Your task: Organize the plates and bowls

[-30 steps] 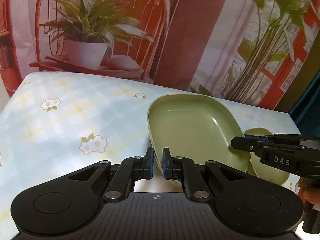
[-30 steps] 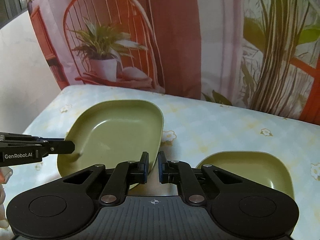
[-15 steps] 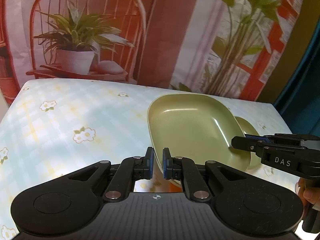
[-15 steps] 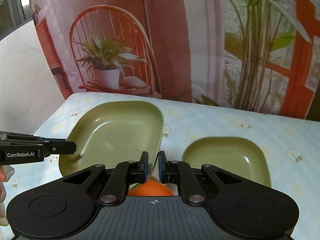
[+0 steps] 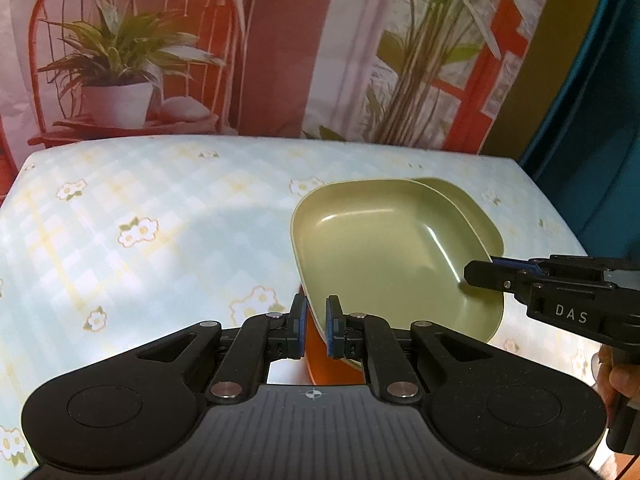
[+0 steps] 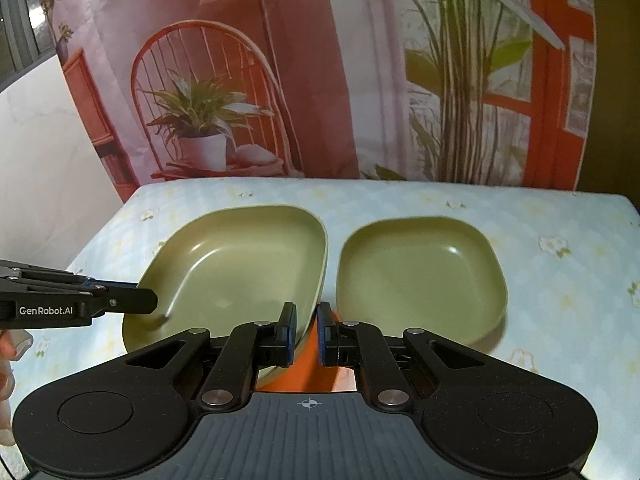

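Both tongs clamp one green plate, held above the table (image 6: 560, 216): left tongs (image 5: 316, 330) on its near-left rim, right tongs (image 6: 306, 330) on opposite rim. Held plate (image 6: 240, 264) at 11 o'clock; 2nd green plate (image 6: 420, 276) at 1 o'clock on table.

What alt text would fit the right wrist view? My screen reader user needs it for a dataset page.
Two grippers, the right gripper and left gripper, hold one large green plate by its rim above a floral tablecloth. A smaller green plate lies on the cloth to its right.
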`<state>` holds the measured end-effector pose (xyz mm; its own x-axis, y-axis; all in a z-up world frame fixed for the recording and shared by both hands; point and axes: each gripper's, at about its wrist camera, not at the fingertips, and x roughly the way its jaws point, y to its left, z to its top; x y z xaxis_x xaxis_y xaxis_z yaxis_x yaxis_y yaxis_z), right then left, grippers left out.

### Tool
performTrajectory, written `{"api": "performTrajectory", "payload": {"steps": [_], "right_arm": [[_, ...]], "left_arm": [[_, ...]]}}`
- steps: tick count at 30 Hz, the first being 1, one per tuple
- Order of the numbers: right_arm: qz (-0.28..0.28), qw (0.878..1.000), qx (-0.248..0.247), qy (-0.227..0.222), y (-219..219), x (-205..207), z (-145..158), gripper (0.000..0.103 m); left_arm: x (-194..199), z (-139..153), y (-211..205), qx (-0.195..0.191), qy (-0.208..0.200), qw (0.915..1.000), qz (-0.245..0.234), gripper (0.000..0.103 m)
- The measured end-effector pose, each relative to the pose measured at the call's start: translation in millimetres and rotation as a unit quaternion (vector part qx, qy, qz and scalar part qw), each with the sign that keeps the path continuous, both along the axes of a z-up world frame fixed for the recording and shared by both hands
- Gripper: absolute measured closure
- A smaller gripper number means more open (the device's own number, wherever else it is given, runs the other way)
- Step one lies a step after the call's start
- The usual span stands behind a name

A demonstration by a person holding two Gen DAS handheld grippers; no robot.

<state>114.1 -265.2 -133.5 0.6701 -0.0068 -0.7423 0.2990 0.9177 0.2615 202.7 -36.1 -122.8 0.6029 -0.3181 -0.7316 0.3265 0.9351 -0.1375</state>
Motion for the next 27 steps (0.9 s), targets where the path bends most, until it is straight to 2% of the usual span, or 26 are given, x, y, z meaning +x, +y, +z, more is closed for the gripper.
{"api": "performTrajectory", "payload": {"steps": [12,27], "right_arm": [[-0.013,1.0,0.006,0.013,10.6,-23.7,-11.7,0.092],[-0.011,1.0,0.008,0.026,15.4,-22.3,-19.1,0.092]], "left_arm": [[-6.3,-14.0,-1.5,0.005,0.016,0.9998,-0.009,0.092],[-3.9,-19.4,-1.6,0.01,0.022,0.9997,-0.008,0.092]]}}
